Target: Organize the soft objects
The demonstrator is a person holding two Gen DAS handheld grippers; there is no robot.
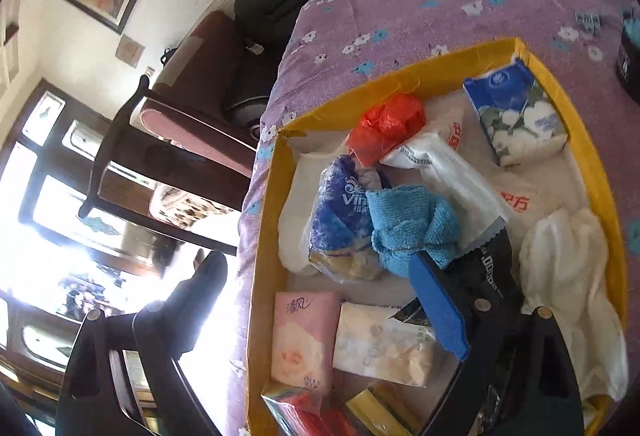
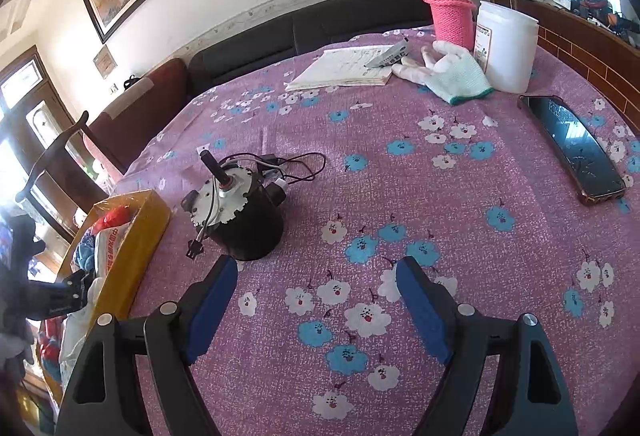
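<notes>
**Left gripper over box, right gripper idle over table**

Left gripper (image 1: 320,276): fingers spread wide, nothing between them. One blue pad (image 1: 438,306) hangs over the yellow box (image 1: 264,236), its tip just by the blue cloth (image 1: 408,224); the other finger sits outside the box edge, off the table.

Box contents, near to far:
- pink tissue pack (image 1: 302,340) and pale tissue pack (image 1: 380,344), side by side, flat
- cream cloth (image 1: 572,288) along the far-side wall, long axis running down that wall
- blue cloth, bunched, on top of the blue wrapped roll (image 1: 340,211)
- white cloth (image 1: 448,171), lying diagonally
- red bag (image 1: 386,125)
- blue-white tissue pack (image 1: 516,111), in the far corner, tilted

Right gripper (image 2: 316,300): fingers spread, empty, above the purple cloth-covered table (image 2: 440,195). Ahead: black motor (image 2: 240,215), then the phone (image 2: 572,143), the white glove (image 2: 448,69), the notebook (image 2: 344,69).
</notes>
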